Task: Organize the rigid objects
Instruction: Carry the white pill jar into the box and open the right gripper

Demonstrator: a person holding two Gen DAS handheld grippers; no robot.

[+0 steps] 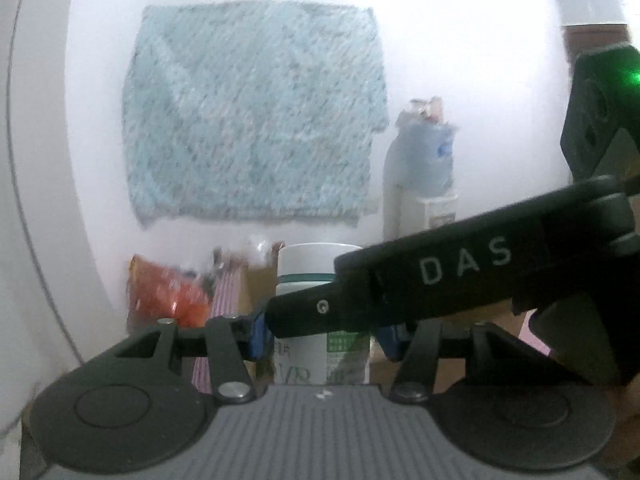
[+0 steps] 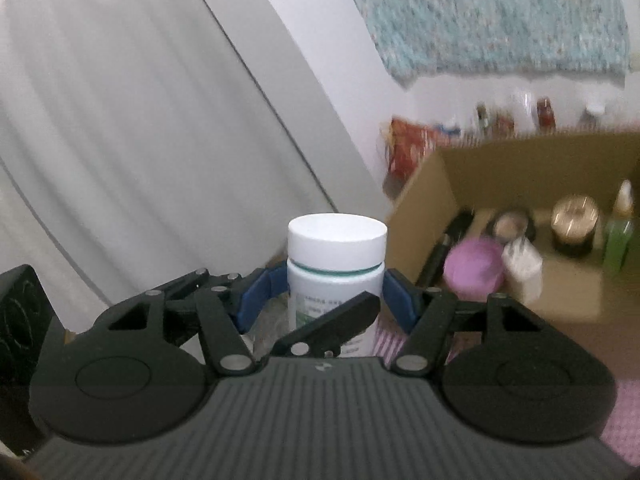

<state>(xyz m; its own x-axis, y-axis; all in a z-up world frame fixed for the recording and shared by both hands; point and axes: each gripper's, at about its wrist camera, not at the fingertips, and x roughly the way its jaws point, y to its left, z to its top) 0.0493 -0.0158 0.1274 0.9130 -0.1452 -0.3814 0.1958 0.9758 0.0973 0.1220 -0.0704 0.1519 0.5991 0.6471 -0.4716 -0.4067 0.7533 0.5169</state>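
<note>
White plastic lidded bottle (image 2: 336,264) sits pinched between both your right gripper (image 2: 336,286) and left gripper (image 1: 324,336) pads; its green label is unreadable, "DAS" legible.

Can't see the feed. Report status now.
Both grippers, left and right, shut on the white bottle, upright. Cardboard box beside it, already holding items. Nothing between bottle and box.

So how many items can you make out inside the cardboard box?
6 in the brown cardboard box, blurred: a black stick, a round compact, a purple ball, a white bottle, a gold-lidded jar, a green bottle. More may be hidden.
</note>
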